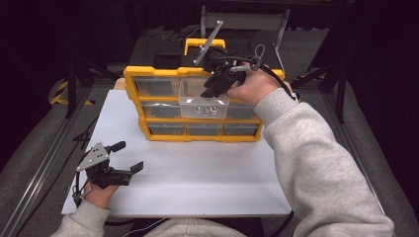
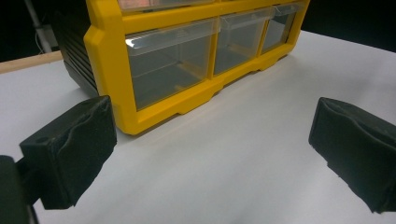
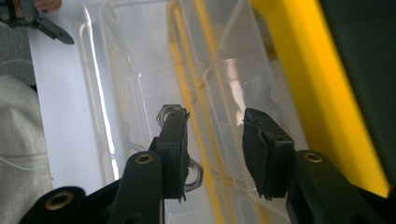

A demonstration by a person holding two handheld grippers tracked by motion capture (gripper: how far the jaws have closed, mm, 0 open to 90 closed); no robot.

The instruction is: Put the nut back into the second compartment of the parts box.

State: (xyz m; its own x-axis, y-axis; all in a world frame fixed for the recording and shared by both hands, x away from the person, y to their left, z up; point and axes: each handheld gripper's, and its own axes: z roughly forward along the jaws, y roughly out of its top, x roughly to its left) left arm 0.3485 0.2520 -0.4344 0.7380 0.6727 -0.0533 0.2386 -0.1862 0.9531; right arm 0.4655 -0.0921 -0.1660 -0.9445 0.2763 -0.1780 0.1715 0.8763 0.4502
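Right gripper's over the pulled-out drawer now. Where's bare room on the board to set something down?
The white board is bare from the yellow cabinet front to its near edge, between the left gripper and the right sleeve. It is crowded at the open clear drawer, where the right gripper hangs above some metal nuts.

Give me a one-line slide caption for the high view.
Right gripper reaches into the pulled-out clear drawer of a yellow organizer; left gripper rests open on the white table.
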